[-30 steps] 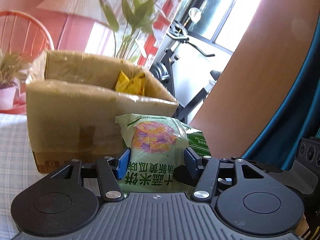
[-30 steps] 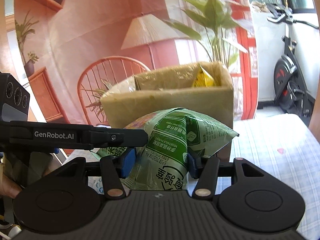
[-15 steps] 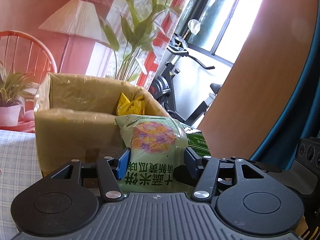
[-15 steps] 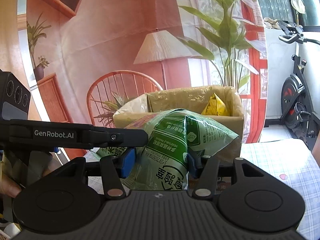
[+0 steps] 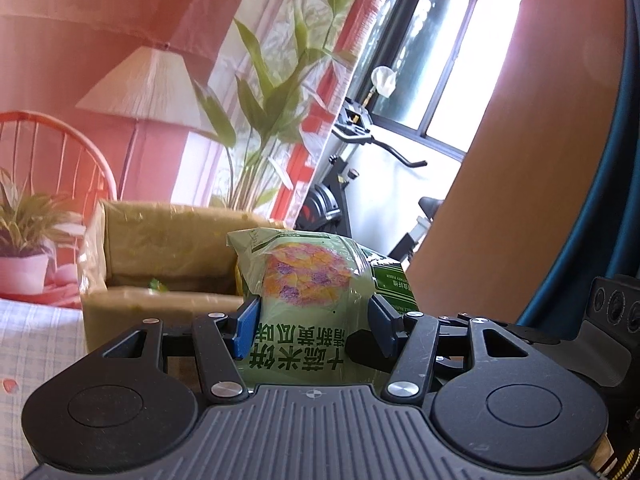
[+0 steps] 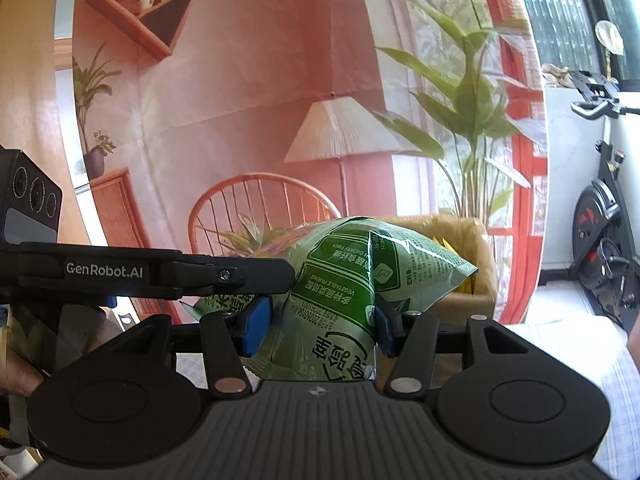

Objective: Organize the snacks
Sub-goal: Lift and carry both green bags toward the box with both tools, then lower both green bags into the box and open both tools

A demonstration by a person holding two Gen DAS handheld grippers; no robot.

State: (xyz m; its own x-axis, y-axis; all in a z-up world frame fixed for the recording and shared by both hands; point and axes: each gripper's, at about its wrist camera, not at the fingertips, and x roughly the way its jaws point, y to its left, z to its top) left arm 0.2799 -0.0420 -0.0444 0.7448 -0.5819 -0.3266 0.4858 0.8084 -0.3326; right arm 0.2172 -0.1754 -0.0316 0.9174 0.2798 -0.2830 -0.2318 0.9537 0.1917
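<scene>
Left gripper (image 5: 314, 322): both blue pads pressed against 1 green snack bag (image 5: 308, 300), partly closed. Right gripper (image 6: 318, 322): clamped on the same bag (image 6: 340, 300). Bag sits in front of the cardboard box (image 5: 160, 256).

My left wrist camera sat low behind its own fingers, facing forward at the green snack bag (image 5: 308, 300) filling the near centre, the cardboard box (image 5: 160, 276) just behind. My right wrist camera looked along its fingers likewise, very near the same bag (image 6: 344, 300), angled from further left. Both views shared the bag, the box (image 6: 472, 264), the exercise bike (image 5: 360, 184) and the lamp backdrop (image 6: 340, 132).
</scene>
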